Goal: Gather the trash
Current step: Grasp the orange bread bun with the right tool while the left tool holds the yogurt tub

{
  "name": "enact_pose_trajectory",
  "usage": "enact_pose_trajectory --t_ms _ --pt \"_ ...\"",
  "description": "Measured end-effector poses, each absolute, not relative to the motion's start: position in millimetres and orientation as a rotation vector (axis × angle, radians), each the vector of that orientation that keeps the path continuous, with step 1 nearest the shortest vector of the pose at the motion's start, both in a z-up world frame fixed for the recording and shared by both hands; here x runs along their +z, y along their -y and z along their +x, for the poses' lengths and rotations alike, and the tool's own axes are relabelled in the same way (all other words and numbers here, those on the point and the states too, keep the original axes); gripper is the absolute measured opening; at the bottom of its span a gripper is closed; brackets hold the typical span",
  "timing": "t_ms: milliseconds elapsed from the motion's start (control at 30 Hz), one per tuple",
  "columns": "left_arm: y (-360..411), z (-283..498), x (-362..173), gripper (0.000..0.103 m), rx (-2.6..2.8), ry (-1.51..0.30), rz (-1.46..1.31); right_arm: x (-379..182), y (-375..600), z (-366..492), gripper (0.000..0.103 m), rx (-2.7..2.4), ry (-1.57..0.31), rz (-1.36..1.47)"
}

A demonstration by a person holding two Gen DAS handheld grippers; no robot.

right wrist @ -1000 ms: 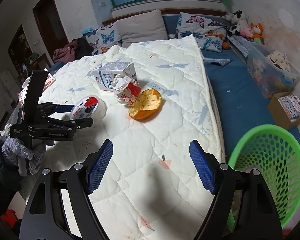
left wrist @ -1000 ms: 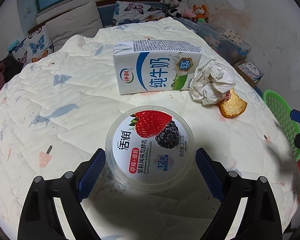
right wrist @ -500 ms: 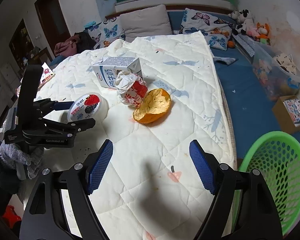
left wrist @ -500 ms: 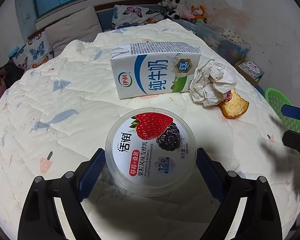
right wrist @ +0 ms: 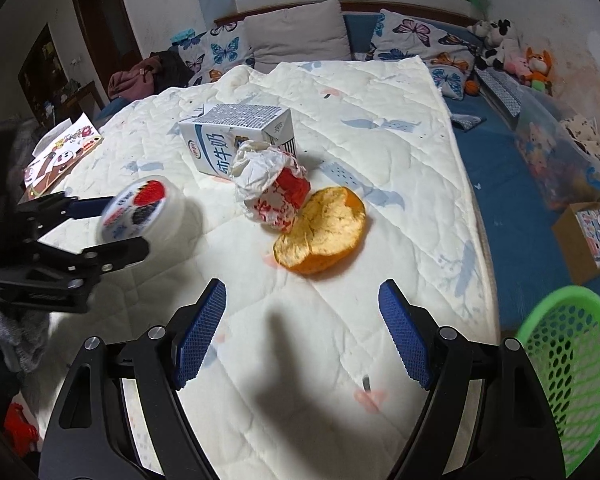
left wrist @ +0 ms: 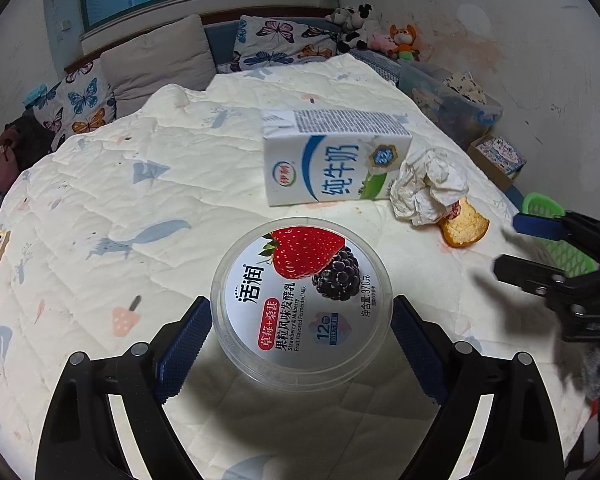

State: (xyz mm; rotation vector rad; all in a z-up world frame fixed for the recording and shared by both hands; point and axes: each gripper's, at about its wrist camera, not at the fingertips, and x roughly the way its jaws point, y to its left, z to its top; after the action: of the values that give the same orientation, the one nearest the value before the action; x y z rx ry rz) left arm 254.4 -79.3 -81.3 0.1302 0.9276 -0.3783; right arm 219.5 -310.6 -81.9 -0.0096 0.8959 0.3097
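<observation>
Left wrist view shows us gripping the yogurt tub point(left wrist: 301, 303) in our left gripper point(left wrist: 301, 334), lifted near the milk carton point(left wrist: 332, 162), so next we carry it to the green basket point(right wrist: 571, 364), our right gripper point(right wrist: 302, 332) spread empty.

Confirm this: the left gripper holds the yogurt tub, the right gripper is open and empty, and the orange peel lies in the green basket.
Wrong on the peel. The right wrist view shows the orange peel lying on the quilt beside the crumpled wrapper, not in the green basket. The rest stands.
</observation>
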Motion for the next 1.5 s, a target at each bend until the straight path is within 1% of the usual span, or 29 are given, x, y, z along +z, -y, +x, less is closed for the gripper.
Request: enact_pose_trajectory --t_ms 200,333,567,667,800,833,967,1033,1133,1500 --pt "70 248 -69 0.087 -0.375 -0.912 0.114 -88 301 238 0.078 0.299 -0.906 -0.019" --pt "66 243 -65 0.087 -0.375 -0.902 0.111 -94 297 248 0.075 0.283 -0.919 -0.027" --pt "63 240 -60 0.087 -0.380 -0.896 0.099 -104 297 260 0.072 0.246 -0.941 -0.037" --pt "63 240 -60 0.087 -0.380 -0.895 0.099 -109 298 261 0.067 0.232 -0.949 -0.051" --pt "63 238 -59 0.087 -0.382 -0.893 0.099 -108 301 259 0.064 0.231 -0.944 -0.055" --pt "63 238 -58 0.087 -0.383 -0.892 0.098 -109 303 259 0.060 0.226 -0.943 -0.050" --pt "64 236 -57 0.087 -0.385 -0.893 0.092 -108 307 258 0.055 0.223 -0.942 -0.040" --pt "64 236 -57 0.087 -0.384 -0.893 0.093 -108 307 256 0.050 0.224 -0.940 -0.049" --pt "64 234 -55 0.087 -0.386 -0.892 0.090 -106 307 252 0.046 0.226 -0.931 -0.050" --pt "71 216 -45 0.087 -0.419 -0.879 0.095 -92 319 220 0.041 0.254 -0.910 0.000"
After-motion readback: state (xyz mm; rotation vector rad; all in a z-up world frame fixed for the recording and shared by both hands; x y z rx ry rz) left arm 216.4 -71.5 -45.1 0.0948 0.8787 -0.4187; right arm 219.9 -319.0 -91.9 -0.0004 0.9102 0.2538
